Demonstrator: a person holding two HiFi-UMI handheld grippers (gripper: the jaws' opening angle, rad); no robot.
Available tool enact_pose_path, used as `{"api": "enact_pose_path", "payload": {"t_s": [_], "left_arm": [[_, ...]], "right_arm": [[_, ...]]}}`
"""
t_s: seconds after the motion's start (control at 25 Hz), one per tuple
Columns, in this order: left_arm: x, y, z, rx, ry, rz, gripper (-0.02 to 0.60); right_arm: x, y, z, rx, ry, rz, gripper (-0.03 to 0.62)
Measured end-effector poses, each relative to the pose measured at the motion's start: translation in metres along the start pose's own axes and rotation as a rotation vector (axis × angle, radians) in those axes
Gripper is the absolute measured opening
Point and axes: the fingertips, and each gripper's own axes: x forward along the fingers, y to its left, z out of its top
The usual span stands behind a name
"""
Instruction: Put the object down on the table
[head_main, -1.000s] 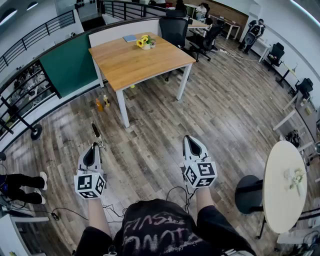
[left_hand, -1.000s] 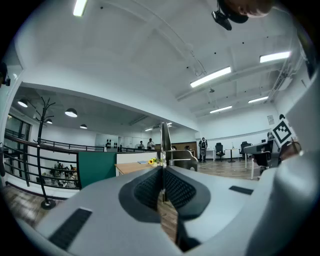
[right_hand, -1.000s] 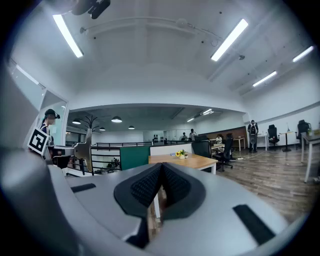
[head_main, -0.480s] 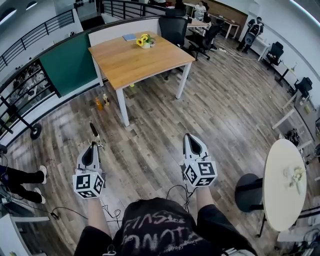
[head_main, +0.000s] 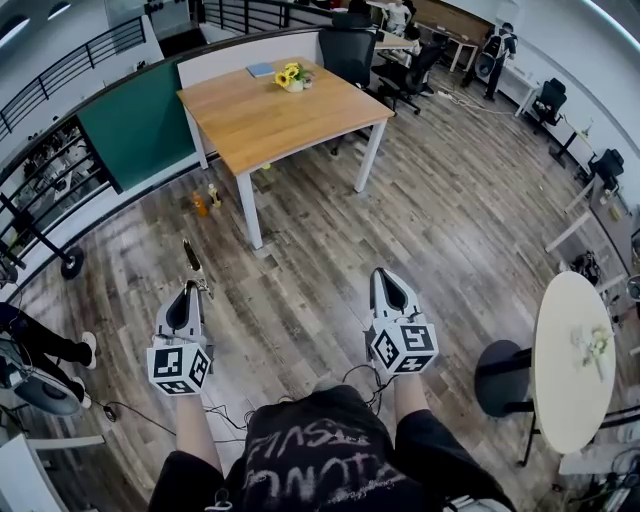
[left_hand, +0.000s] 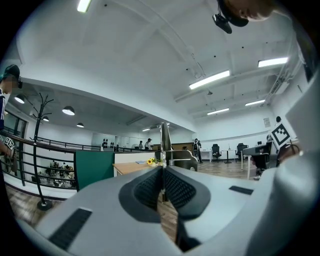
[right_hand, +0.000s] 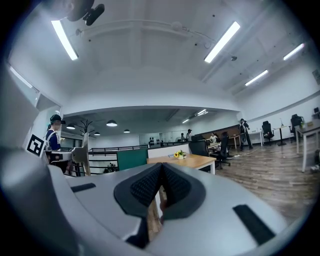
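While the wooden table (head_main: 280, 110) waits at upper centre, our left gripper (head_main: 186, 292) clamps a slim utensil (head_main: 190, 258); our right gripper (head_main: 384, 278) sits closed, empty.

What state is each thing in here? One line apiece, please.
Left tool: shut on the slender object.
Slender object: gripped, sticking forward, not set down.
Right tool: shut, empty.
Wooden table: upright, sunflowers and a blue book on top.
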Motion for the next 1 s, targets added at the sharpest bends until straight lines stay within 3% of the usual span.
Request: {"api": "enact_pose_path", "payload": {"t_s": [0.4,0.76,1.0], "left_arm": [[0.043,0.014,-0.010,-0.015,0.020,-0.011,0.014],[0.151,0.020,-0.011,0.003,0.038,-0.001,0.014],[0.234,0.018,-0.010,0.001,0.056,0.026,0.014]], "right_arm": [[0.040,-0.009,-0.010,0.003,0.005,-0.024,0.005],[0.140,-0.067,-0.015,0.005,0.018,-0.020,0.005],[0.217,-0.107,-0.016,0.021,0.047,0.027,0.005]]}}
